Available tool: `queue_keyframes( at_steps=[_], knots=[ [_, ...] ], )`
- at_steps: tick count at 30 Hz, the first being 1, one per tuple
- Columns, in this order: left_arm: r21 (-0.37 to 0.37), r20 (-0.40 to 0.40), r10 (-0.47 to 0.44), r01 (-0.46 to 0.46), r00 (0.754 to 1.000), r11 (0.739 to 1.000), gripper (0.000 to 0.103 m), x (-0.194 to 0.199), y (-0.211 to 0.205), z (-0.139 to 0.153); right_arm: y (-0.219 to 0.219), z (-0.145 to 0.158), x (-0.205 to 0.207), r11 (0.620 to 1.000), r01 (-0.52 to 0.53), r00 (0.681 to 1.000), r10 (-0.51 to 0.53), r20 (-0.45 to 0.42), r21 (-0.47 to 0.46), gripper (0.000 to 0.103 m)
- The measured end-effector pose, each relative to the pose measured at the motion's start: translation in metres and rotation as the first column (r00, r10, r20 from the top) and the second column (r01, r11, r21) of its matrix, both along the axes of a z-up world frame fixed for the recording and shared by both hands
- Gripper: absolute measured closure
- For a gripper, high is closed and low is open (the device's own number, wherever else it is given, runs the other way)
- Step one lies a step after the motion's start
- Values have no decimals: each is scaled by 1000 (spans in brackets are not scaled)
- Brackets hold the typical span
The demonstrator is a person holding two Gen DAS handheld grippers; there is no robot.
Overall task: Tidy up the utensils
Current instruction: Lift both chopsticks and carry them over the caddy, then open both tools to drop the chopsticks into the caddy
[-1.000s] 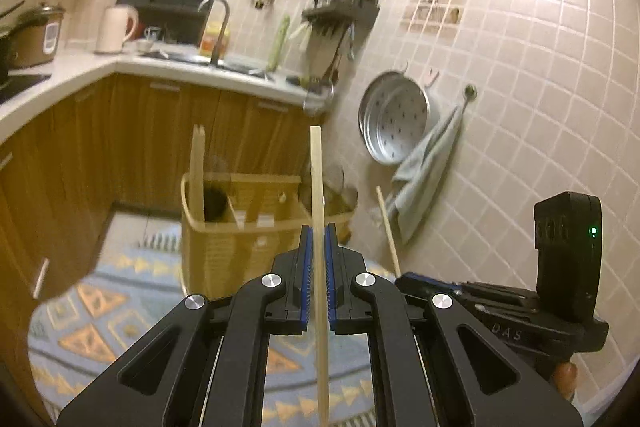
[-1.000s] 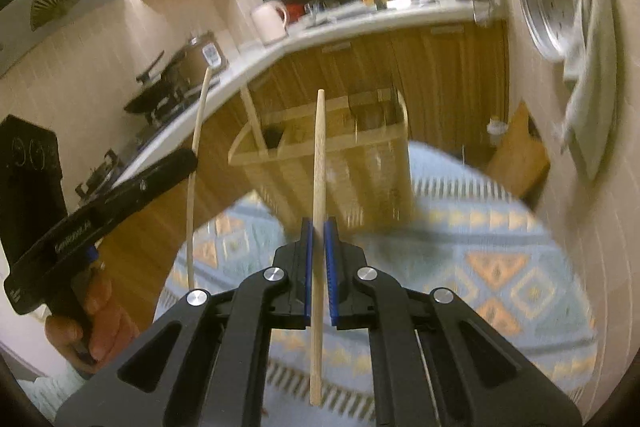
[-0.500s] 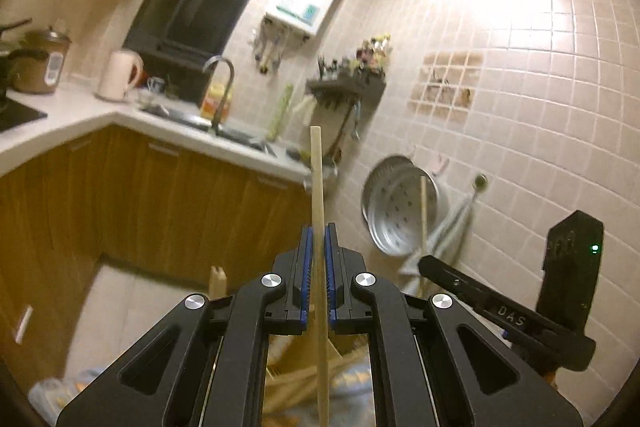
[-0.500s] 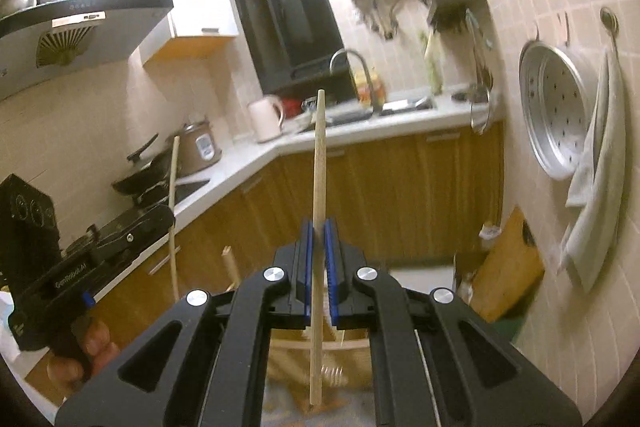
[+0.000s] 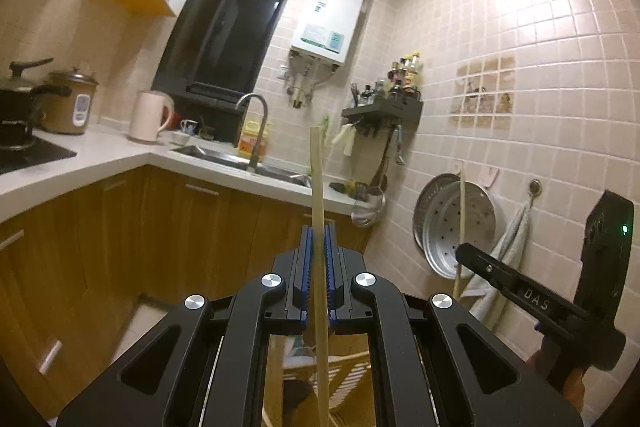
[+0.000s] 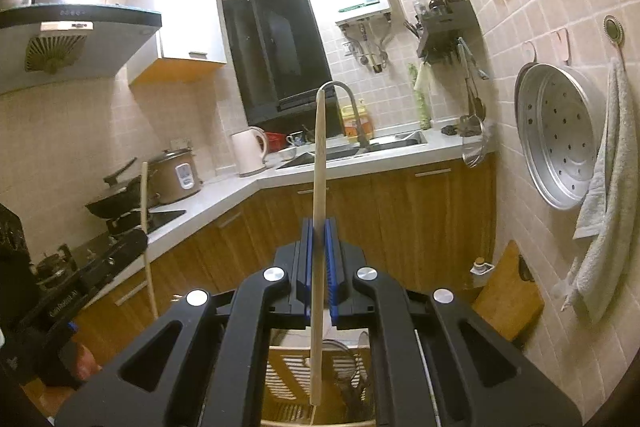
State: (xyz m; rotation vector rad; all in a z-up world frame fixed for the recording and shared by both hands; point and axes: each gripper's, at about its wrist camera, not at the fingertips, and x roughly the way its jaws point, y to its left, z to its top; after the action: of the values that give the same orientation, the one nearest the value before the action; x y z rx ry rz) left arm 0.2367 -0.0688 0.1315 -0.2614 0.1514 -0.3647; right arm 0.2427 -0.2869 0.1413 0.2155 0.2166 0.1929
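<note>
My left gripper is shut on a pale wooden chopstick that stands upright between its blue pads. My right gripper is shut on a second wooden chopstick, also upright. Each gripper shows in the other's view: the right one at the right with its chopstick, the left one at the left with its chopstick. A yellow slatted utensil basket sits low, just under both grippers, and also shows in the left wrist view. It holds some dark utensils.
An L-shaped white counter over wooden cabinets carries a kettle, rice cooker, pan and sink. On the right tiled wall hang a steamer tray and towel. A wooden board leans below.
Both grippers have tilted upward with their chopsticks still held. The basket and rug have dropped from the middle of the views to the bottom edge; the upper kitchen wall now fills them.
</note>
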Motion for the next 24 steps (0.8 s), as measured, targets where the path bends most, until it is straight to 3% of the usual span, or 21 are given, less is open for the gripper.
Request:
queue_keyframes(
  at_steps=[11,19,24],
  knots=[
    [16,-17,65,-65,998,998,99,9,0,-28,9,-36,12,997,41,999,-41,-3,-67,98],
    [34,-17,62,-62,998,998,98,-1,-1,-39,9,-45,1,994,56,998,-53,38,-89,98],
    [46,-32,61,-60,998,997,89,-8,0,-44,6,-47,-10,996,37,999,-35,22,-85,96]
  ],
)
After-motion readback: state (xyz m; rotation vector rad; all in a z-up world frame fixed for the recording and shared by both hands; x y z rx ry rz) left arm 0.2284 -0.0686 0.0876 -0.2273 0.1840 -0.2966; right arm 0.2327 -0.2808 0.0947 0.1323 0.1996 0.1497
